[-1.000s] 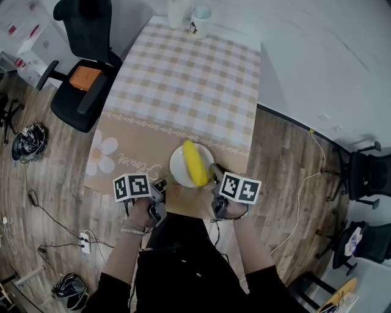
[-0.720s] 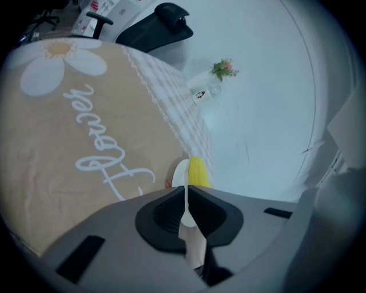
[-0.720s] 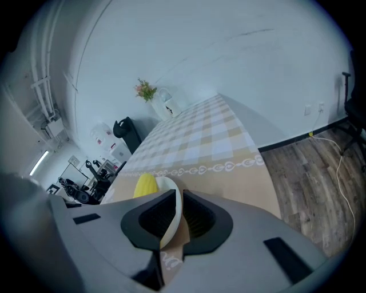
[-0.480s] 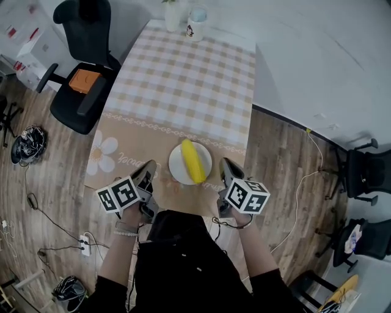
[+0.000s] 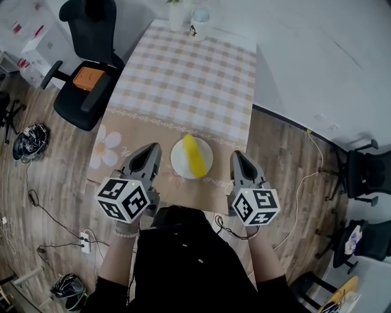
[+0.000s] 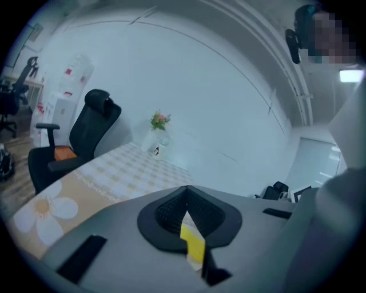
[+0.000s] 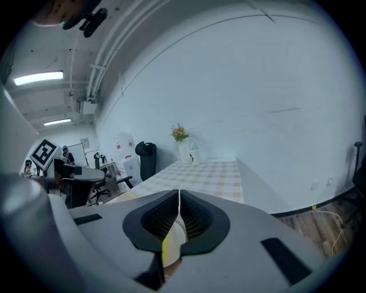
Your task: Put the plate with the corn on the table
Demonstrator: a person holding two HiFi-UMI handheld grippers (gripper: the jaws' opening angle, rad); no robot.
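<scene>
A white plate with a yellow corn cob on it rests on the checked table, near the front edge. My left gripper hangs above the table's edge, left of the plate and clear of it. Its jaws have just been closing, with nothing between them, and now stand shut. My right gripper is raised to the plate's right, shut and empty. Under the shut left gripper a strip of corn shows. Below the right gripper the plate peeks out.
A black office chair with an orange thing on its seat stands left of the table. A vase and a mug sit at the far end. Cables and a power strip lie on the wooden floor.
Both grippers have risen from the plate's sides, moved apart and rolled. The plate with the corn stays on the table.
</scene>
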